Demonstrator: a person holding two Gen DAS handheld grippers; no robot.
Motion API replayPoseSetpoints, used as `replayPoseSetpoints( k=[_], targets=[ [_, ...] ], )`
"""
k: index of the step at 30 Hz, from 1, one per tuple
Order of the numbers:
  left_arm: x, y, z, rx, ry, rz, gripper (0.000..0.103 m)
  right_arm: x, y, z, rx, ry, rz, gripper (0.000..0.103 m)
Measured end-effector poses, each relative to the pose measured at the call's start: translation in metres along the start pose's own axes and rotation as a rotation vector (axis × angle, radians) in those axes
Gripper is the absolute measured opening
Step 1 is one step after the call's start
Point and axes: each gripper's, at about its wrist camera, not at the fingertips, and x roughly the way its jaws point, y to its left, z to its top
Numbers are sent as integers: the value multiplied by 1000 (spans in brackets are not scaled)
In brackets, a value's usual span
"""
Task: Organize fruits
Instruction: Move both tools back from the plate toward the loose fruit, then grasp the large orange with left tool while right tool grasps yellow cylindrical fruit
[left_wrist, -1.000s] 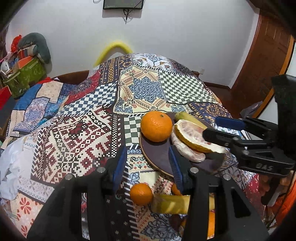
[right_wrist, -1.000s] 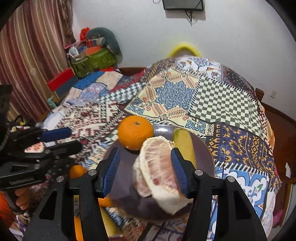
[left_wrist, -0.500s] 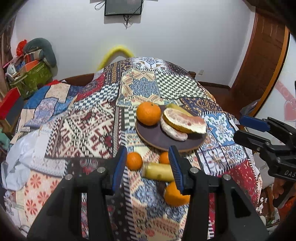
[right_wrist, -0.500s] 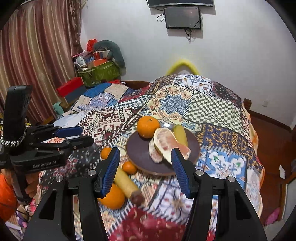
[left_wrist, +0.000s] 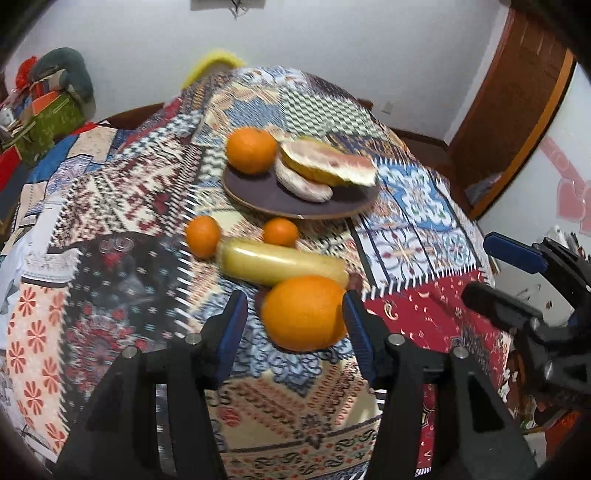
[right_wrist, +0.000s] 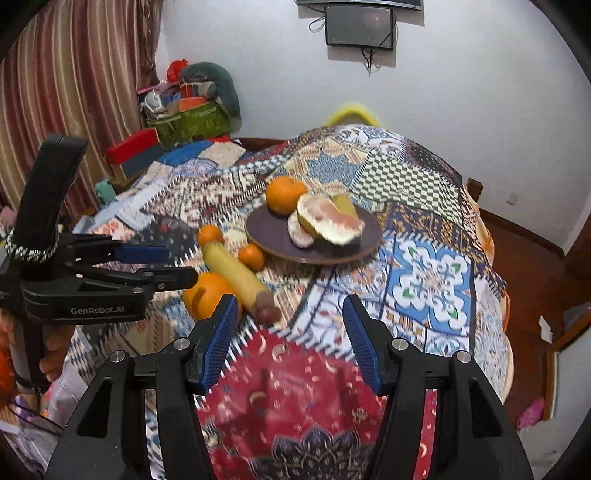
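A dark round plate (left_wrist: 258, 195) on the patchwork cloth holds an orange (left_wrist: 251, 149) and peeled pomelo pieces (left_wrist: 325, 166). In front of it lie two small oranges (left_wrist: 202, 236) (left_wrist: 280, 232), a banana (left_wrist: 277, 264) and a large orange (left_wrist: 304, 314). My left gripper (left_wrist: 295, 328) hangs over the large orange. Its jaws are opening, with the orange between them and a gap on the left side. My right gripper (right_wrist: 291, 332) is open over the cloth's red patch, nothing between its fingers. In the right wrist view the plate (right_wrist: 269, 229) lies ahead and the left gripper (right_wrist: 177, 266) stands at the left.
The patchwork cloth (right_wrist: 428, 280) covers the whole round table and drops off at its edges. Boxes and bags (right_wrist: 184, 118) are piled at the back left by a striped curtain. A yellow chair back (right_wrist: 351, 112) stands behind the table. A wooden door (left_wrist: 517, 110) is at the right.
Both grippers have drawn back from the plate toward the table's near edge. The pomelo piece that sat between the right jaws now lies on the plate. The large orange has come between the left jaws.
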Motion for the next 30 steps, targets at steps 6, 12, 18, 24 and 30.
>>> replayPoseSetpoints(
  k=[6, 12, 18, 24, 30],
  targets=[
    [17, -15, -5, 39, 4, 37, 63, 2, 3, -18, -26, 22, -2, 55],
    [33, -11, -5, 38, 31, 53, 66, 7, -1, -16, -15, 24, -1, 55],
    [47, -3, -7, 7, 67, 9, 67, 15, -7, -12, 24, 29, 27, 55],
    [43, 7, -9, -26, 65, -17, 66, 27, -8, -7, 49, 43, 65, 55],
    [13, 36, -13, -82, 1, -1, 66, 45, 1, 4, 18, 67, 84, 55]
  ],
)
